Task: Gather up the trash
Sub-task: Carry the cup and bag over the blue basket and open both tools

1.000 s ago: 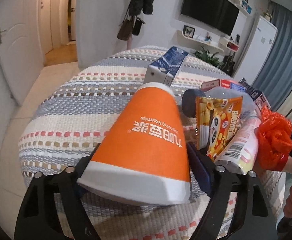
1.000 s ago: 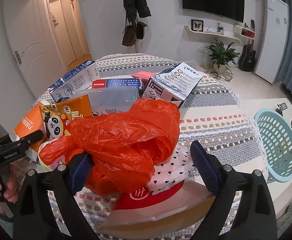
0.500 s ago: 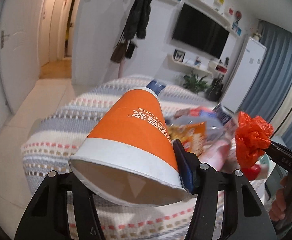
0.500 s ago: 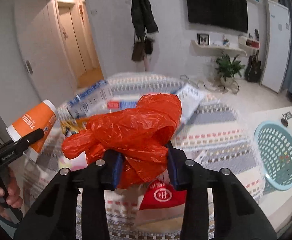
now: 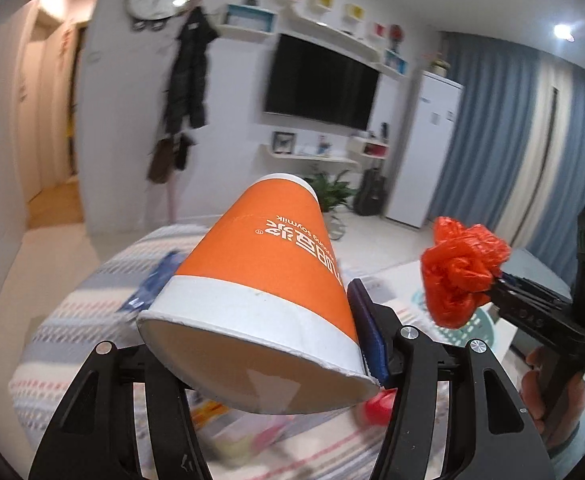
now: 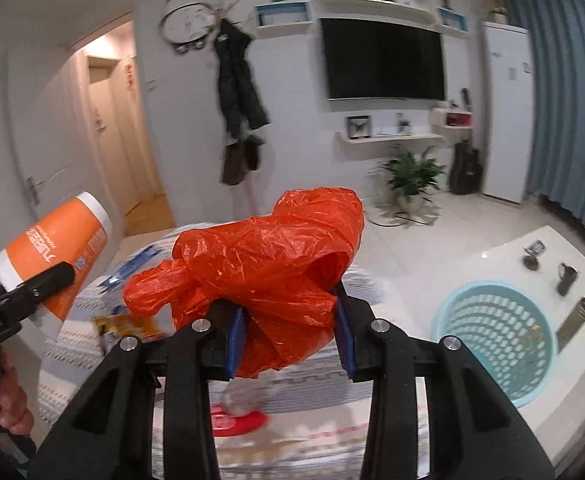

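Above the striped table [image 6: 372, 432], the left gripper [image 5: 252, 344] clamps an orange paper cup [image 5: 260, 292], white-banded at its open rim, tilted mouth toward the camera. The right gripper [image 6: 290, 332] pinches a crumpled orange plastic bag [image 6: 264, 268] aloft. A light-blue basket [image 6: 496, 340] stands just right of the table.

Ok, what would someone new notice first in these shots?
Probably the big orange paper cup, clamped on its side in the left gripper, filling the left wrist view. Next, the crumpled orange plastic bag pinched in the right gripper, held above the striped tablecloth, with a light-blue basket at right.
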Demonstrator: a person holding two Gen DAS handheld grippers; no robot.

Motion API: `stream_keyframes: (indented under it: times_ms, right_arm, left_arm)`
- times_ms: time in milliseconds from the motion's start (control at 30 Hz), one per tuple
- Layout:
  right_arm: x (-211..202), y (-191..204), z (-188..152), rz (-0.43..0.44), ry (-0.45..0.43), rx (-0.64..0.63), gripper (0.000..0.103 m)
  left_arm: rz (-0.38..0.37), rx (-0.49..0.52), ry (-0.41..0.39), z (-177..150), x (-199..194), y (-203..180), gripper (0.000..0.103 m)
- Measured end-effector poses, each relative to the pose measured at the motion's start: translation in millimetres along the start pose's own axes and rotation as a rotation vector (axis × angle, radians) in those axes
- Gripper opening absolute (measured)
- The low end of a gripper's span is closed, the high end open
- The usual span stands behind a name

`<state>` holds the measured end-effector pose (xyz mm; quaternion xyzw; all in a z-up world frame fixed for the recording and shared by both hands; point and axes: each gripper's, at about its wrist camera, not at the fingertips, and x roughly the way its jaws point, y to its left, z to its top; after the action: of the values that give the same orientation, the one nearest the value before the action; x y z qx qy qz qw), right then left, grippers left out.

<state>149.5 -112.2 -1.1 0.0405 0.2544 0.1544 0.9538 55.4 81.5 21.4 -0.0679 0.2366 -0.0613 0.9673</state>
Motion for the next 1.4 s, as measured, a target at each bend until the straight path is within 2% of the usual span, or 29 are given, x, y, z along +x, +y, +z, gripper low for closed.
stream_keyframes:
  times_ms: [367, 600, 833, 1067, 1200, 1233, 1267, 1300, 1400]
  right_arm:
    - [5, -143, 2, -0.193, 0.027, 0.19, 0.034]
    - [23, -230, -16, -0.307, 0.08, 0.289, 0.034]
    - [58, -289, -53, -0.425, 0.194, 0.352, 0.037]
    - [86, -329, -92, -0.472, 0.325, 0.412, 0.038]
    - [94, -340, -109, -0.474, 0.378, 0.433, 0.048]
    - [94, -340, -110, -0.475, 0.383, 0.436, 0.055]
    - [94, -342, -113, -0.475, 0.39, 0.442, 0.06]
    - [95, -343, -114, -0.471, 0.392, 0.45, 0.069]
    - [91, -342, -115, -0.448, 0.386, 0.466, 0.071]
  left_arm:
    - [-0.133, 0.165, 0.107, 26, 82, -125, 0.056]
    - [-0.213, 0.186, 0.212, 33, 146, -191, 0.056]
    - [-0.269, 0.166, 0.345, 2, 218, -244, 0.057]
    - [-0.292, 0.183, 0.478, -37, 274, -272, 0.057]
    - [-0.307, 0.186, 0.512, -52, 282, -271, 0.058]
    - [-0.309, 0.189, 0.515, -54, 283, -272, 0.058]
    - [-0.31, 0.191, 0.517, -56, 283, -272, 0.063]
    - [-0.31, 0.191, 0.522, -58, 283, -272, 0.07]
    - [-0.313, 0.186, 0.52, -60, 281, -270, 0.072]
